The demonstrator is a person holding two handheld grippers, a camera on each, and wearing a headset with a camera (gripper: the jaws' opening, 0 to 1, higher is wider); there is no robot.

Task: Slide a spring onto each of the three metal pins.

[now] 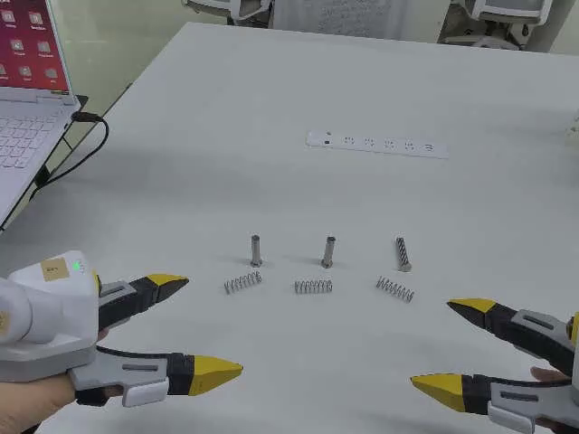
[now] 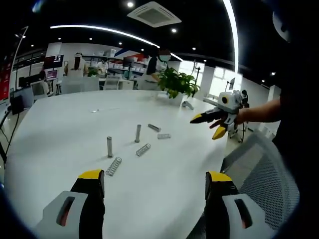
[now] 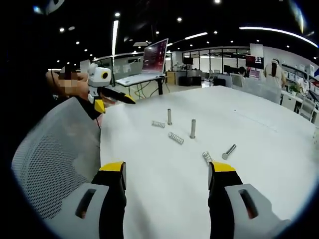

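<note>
Three short metal pins stand in a row on the white table [image 1: 271, 90]. The left pin [image 1: 256, 250] and middle pin [image 1: 328, 251] are upright. The right pin [image 1: 402, 254] lies tipped over, as the right gripper view also shows [image 3: 229, 151]. A loose spring lies in front of each: left spring [image 1: 242, 282], middle spring [image 1: 313, 287], right spring [image 1: 395, 289]. My left gripper [image 1: 199, 325] hovers open at the near left, short of the springs. At the near right my right gripper [image 1: 443, 345] is also open, with nothing between its jaws.
A white power strip [image 1: 376, 144] lies beyond the pins. A laptop [image 1: 27, 99] with a black cable [image 1: 77, 154] sits at the far left edge. A mesh chair [image 3: 55, 159] is close to the table's near edge.
</note>
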